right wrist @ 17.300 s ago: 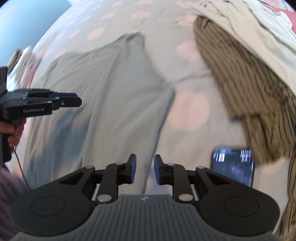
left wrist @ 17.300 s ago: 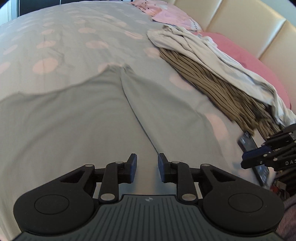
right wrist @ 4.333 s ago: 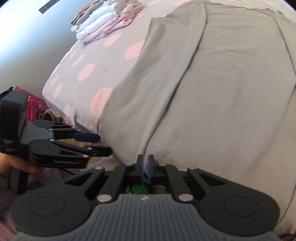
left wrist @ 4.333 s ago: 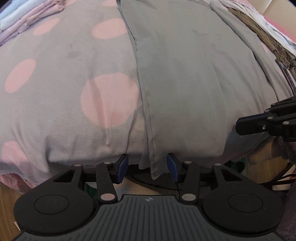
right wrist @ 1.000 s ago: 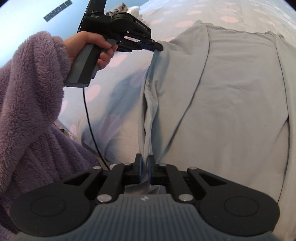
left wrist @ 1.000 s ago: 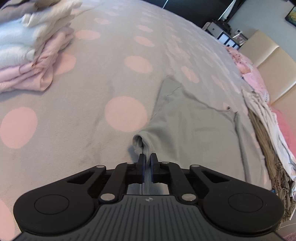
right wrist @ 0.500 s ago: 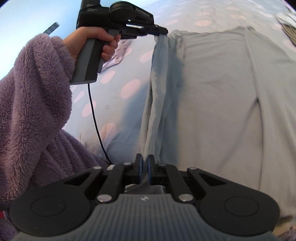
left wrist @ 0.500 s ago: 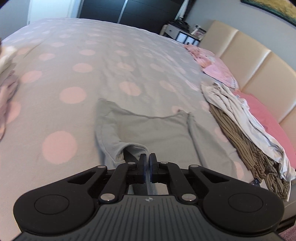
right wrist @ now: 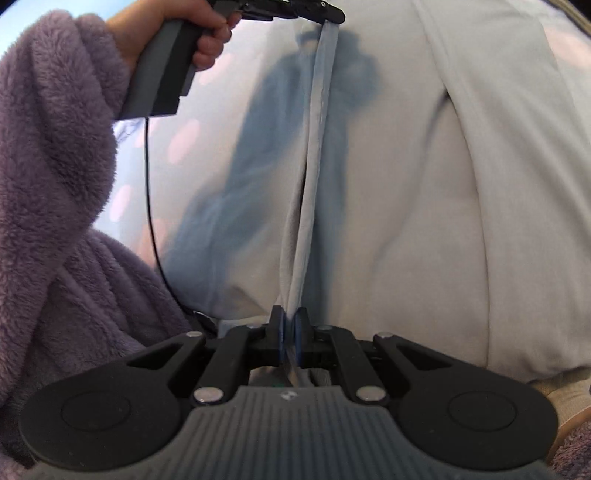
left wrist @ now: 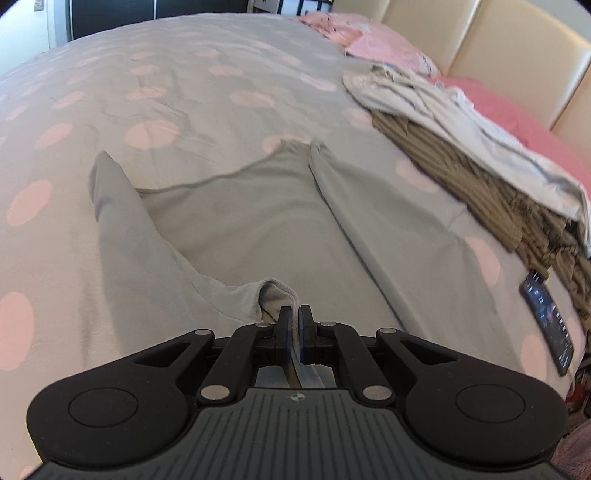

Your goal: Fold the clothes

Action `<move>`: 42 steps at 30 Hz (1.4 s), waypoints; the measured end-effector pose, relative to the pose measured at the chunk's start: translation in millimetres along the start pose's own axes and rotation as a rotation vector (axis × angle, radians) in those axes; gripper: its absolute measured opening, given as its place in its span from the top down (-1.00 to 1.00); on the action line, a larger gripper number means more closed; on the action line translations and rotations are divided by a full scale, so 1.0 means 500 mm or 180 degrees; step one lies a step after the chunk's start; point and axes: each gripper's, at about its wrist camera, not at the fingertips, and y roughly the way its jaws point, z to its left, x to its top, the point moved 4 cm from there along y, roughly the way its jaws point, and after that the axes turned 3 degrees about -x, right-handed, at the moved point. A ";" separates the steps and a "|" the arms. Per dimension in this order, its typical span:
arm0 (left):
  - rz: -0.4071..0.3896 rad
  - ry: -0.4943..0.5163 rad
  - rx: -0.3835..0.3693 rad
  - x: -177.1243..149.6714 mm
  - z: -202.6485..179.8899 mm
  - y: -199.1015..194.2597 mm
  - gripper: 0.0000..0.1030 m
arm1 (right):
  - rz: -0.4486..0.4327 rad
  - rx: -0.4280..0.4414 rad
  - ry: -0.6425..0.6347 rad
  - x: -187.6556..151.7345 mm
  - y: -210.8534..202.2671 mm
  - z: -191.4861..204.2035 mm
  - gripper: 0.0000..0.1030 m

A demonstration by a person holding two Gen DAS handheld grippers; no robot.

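A grey long-sleeved garment (left wrist: 258, 221) lies spread on the polka-dot bedspread (left wrist: 184, 74). My left gripper (left wrist: 294, 321) is shut on the garment's left side edge, which is pulled up and over the middle of the body. My right gripper (right wrist: 290, 325) is shut on the same edge lower down. The edge runs taut as a raised strip (right wrist: 314, 166) between the two grippers. In the right wrist view the left gripper (right wrist: 334, 18) appears at the top, held by a hand (right wrist: 184, 26) in a purple fleece sleeve (right wrist: 55, 166).
A pile of unfolded clothes, white over brown striped (left wrist: 461, 147), lies along the right side of the bed. A phone (left wrist: 546, 321) rests near the bed's right edge. Pink pillows (left wrist: 369, 40) and a beige headboard (left wrist: 517, 48) stand beyond.
My left gripper has swung rightward over the garment, carrying the side edge inward across the body. My right gripper followed with the lower edge. The folded stack has left the left wrist view.
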 end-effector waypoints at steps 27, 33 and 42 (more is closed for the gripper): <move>0.0157 0.1082 0.0069 -0.367 -0.107 -0.286 0.34 | 0.0040 -0.0016 -0.0295 -0.041 -0.048 -0.003 0.44; 0.0459 0.1669 0.0128 -0.499 -0.162 -0.291 0.34 | 0.0299 0.0060 -0.0435 -0.067 -0.014 0.026 0.17; 0.0573 0.2456 0.0278 -0.598 -0.214 -0.247 0.35 | 0.0191 0.0082 -0.0312 -0.058 0.002 0.024 0.39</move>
